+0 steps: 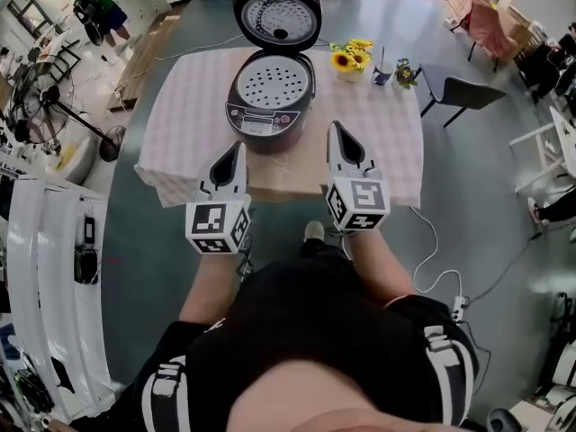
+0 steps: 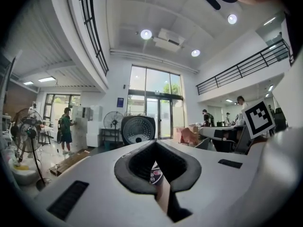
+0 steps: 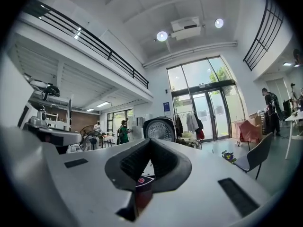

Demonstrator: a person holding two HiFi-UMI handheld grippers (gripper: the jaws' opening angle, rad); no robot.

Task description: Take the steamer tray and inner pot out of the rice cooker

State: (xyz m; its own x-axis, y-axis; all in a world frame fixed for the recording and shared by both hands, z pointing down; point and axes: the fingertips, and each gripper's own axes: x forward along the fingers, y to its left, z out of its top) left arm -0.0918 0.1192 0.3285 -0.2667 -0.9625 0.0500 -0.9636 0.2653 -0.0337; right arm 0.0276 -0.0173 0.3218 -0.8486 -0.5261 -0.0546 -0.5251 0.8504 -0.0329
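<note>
The dark rice cooker (image 1: 268, 106) stands on the table with its lid (image 1: 276, 16) swung up and back. Inside its mouth sits the white perforated steamer tray (image 1: 270, 81); the inner pot beneath is hidden. My left gripper (image 1: 236, 148) and right gripper (image 1: 336, 126) hover at the table's near edge, either side of the cooker's front, both shut and holding nothing. In the left gripper view the raised lid (image 2: 138, 129) shows over the shut left gripper (image 2: 156, 150). Through the right gripper (image 3: 147, 148) I see the lid (image 3: 159, 128) and a bit of the control panel (image 3: 141, 178).
A checked cloth covers the table (image 1: 184, 115). Sunflowers (image 1: 351, 56), a cup (image 1: 382, 75) and a small plant (image 1: 405, 73) stand at its far right. A dark chair (image 1: 461, 91) is right of it, a standing fan (image 1: 54, 106) left, and a cable (image 1: 432, 241) on the floor.
</note>
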